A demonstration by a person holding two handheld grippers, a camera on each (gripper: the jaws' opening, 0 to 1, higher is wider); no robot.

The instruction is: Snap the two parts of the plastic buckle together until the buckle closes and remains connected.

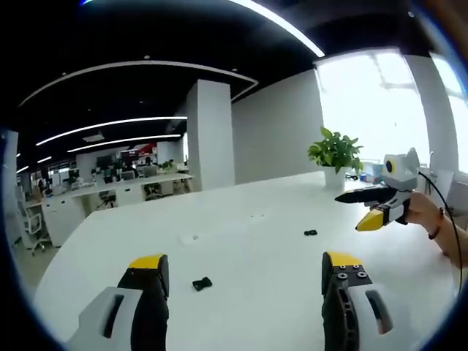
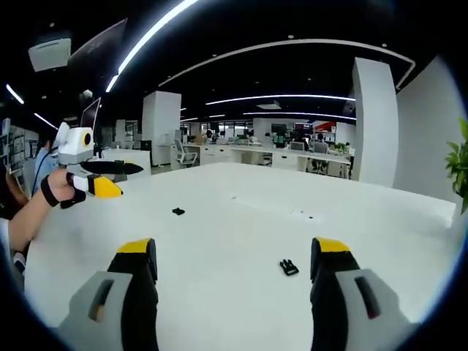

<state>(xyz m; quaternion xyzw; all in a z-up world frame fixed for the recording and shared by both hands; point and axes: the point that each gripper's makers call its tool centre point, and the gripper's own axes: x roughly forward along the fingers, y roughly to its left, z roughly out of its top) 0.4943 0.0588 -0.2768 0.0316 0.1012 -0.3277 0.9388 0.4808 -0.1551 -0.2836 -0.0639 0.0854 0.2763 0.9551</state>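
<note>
Two small black buckle parts lie apart on the white table (image 1: 248, 197). One part (image 1: 202, 283) rests just ahead of my left gripper (image 1: 245, 265), slightly left of its centre line; in the right gripper view this same part (image 2: 178, 211) lies farther off. The other part (image 1: 311, 232) lies in front of my right gripper (image 2: 232, 250), close to its right jaw (image 2: 289, 267). Both grippers are open and hold nothing. Each hovers above the table, facing the other: the right gripper (image 1: 352, 212) appears at the right, the left gripper (image 2: 128, 180) at the left, each held by a hand.
A potted plant (image 1: 335, 152) stands at the table's far edge by the bright window. A white pillar (image 1: 208, 131) and rows of office desks (image 2: 292, 153) with chairs lie beyond the table. A person's forearm (image 2: 29, 212) reaches in at the left.
</note>
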